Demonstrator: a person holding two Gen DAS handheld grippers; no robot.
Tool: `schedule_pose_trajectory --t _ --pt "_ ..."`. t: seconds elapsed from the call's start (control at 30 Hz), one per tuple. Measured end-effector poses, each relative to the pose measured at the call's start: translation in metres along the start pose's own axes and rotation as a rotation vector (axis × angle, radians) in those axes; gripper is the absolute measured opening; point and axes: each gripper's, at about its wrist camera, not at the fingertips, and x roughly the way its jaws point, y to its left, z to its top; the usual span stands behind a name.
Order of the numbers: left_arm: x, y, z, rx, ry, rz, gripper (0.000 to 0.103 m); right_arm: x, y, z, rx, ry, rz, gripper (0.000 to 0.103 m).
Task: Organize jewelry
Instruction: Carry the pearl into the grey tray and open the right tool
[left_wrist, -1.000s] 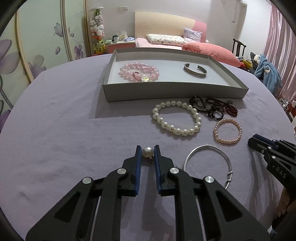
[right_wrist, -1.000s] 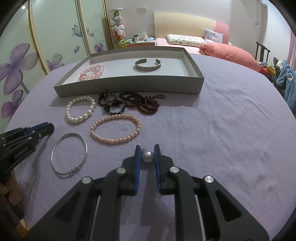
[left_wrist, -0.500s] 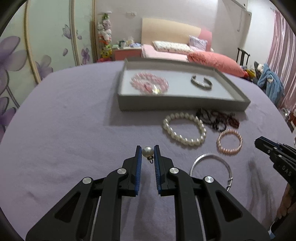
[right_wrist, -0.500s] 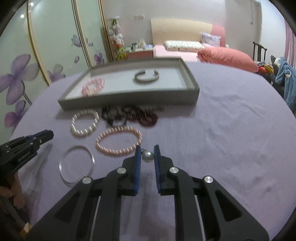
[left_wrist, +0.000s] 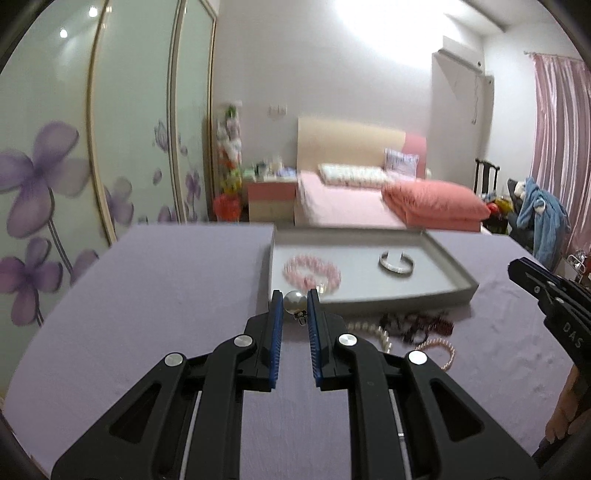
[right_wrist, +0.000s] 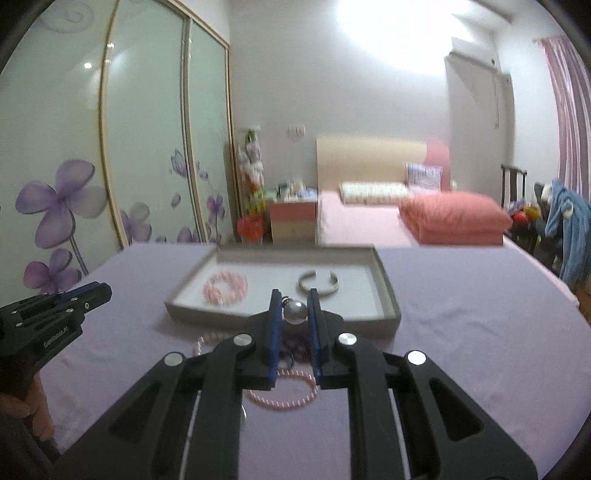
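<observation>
The left gripper (left_wrist: 294, 302) is pinched shut on a white pearl earring (left_wrist: 294, 301), and the right gripper (right_wrist: 294, 311) is likewise closed on a grey pearl earring (right_wrist: 294, 312). Both pearls sit between blue pads above the purple tablecloth (left_wrist: 166, 295). At twelve o'clock lies the grey tray (right_wrist: 388, 295), holding a pink bead bracelet (right_wrist: 225, 290) and a silver cuff (right_wrist: 318, 284). Other bracelets lie just before the tray's near wall.

Twin wrist views, side by side, facing grey tray (left_wrist: 458, 291) and bed (right_wrist: 365, 221).
</observation>
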Motion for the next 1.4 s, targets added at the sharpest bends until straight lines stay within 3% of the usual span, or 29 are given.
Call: schedule_pose_trajectory --t 0.23,0.6,0.93,1.4 --pt "-0.015 -0.013 0.011 0.027 -0.120 0.016 0.014 -0.003 0.008 0.015 -0.014 -0.081 -0.003 0.014" --pt "-0.004 -0.019 0.022 0.030 -0.177 0.013 0.014 0.008 0.006 0.029 -0.006 -0.158 -0.043 0.014" --pt "0.011 -0.021 0.031 0.030 -0.203 0.021 0.014 0.025 0.003 0.040 -0.009 -0.205 -0.071 0.014" --pt "0.037 -0.026 0.035 0.037 -0.175 0.017 0.014 0.056 -0.002 0.041 -0.018 -0.183 -0.073 0.014"
